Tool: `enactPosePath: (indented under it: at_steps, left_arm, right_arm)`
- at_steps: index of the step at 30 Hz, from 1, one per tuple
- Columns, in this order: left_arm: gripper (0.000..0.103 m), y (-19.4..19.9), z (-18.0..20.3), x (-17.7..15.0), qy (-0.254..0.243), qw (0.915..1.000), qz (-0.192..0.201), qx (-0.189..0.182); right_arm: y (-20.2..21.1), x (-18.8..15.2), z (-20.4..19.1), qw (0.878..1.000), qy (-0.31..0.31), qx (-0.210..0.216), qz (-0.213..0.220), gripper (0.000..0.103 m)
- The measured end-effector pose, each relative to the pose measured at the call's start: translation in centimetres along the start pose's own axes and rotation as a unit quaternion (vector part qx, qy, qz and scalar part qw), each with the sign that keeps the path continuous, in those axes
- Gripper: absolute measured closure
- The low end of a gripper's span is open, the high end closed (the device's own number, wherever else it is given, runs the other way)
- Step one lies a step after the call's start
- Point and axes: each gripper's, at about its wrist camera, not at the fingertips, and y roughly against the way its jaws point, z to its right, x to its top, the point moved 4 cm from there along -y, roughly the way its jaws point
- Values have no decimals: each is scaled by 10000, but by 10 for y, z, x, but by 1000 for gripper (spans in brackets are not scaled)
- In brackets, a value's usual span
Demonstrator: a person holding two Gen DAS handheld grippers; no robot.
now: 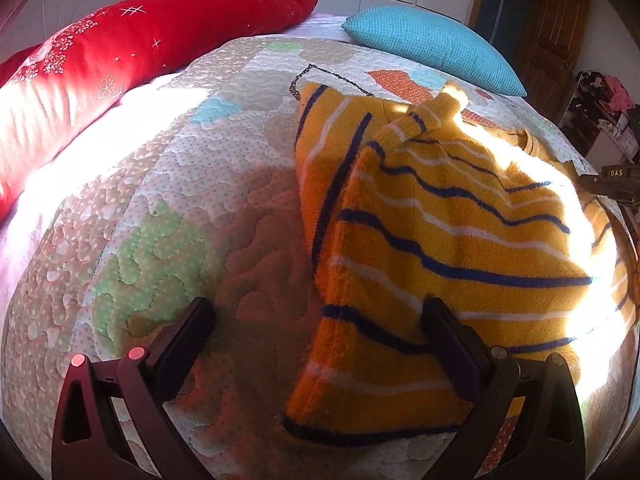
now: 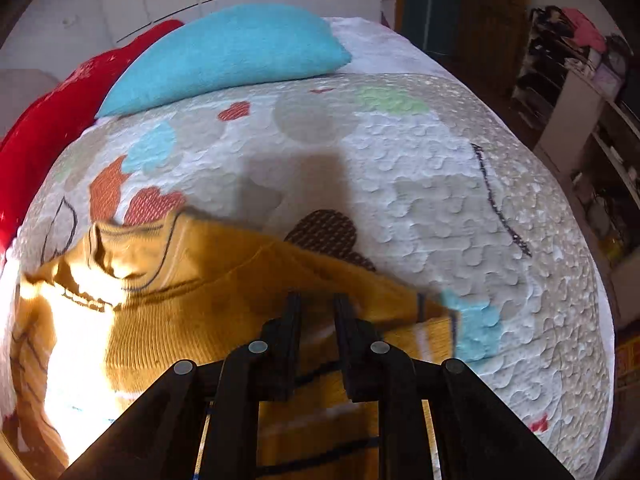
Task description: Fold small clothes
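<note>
Bed w/ white quilted patchwork bedspread [image 1: 168, 184] fills both views. Long red embroidered bolster [image 1: 120, 56] and turquoise knit cushion [image 1: 436, 48] lie far ahead of the jaws. Yellow knit sweater w/ navy and white stripes [image 1: 460, 240], partly folded, lies under and ahead of both grippers. Left gripper [image 1: 320, 344]: jaws fully apart, straddling sweater's edge, gripping nothing. Right gripper [image 2: 318, 320]: jaws narrowly apart above sweater; contact unclear (blur).

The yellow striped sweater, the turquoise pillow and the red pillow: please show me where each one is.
yellow striped sweater [image 1: 460, 236]: left wrist view, middle of the folded-over panel.
turquoise pillow [image 1: 432, 44]: left wrist view, centre of its knitted face.
red pillow [image 1: 132, 52]: left wrist view, its upper patterned side.
</note>
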Motion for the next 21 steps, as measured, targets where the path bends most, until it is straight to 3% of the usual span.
enactPosePath:
  at_steps: [1,2,3,6,12,15,19,21]
  left_arm:
    - [0,0,0,0,4,10000,8,-8]
    - [0,0,0,0,12,10000,12,-18]
    - [0,0,0,0,19,10000,13,-28]
    - [0,0,0,-1,28,10000,22,-36]
    - [0,0,-1,-1,24,10000,19,-27]
    - [0,1,-1,-1,20,10000,15,-17]
    - [0,1,0,-1,12,10000,15,10]
    - [0,1,0,-1,12,10000,15,8]
  right_arm:
    - [11,2,10,9998,-141,-13,157,66]
    - [26,2,19,9992,-214,52,328,49]
    - [41,-2,26,9986,-237,114,467,45]
    - [81,-32,42,9982,-32,204,556,45]
    - [134,-137,58,9965,26,643,526,45]
    - [136,-174,46,9952,144,771,579,45]
    - [116,-186,30,9932,18,1005,581,46]
    - [101,-182,27,9922,-167,1121,523,74]
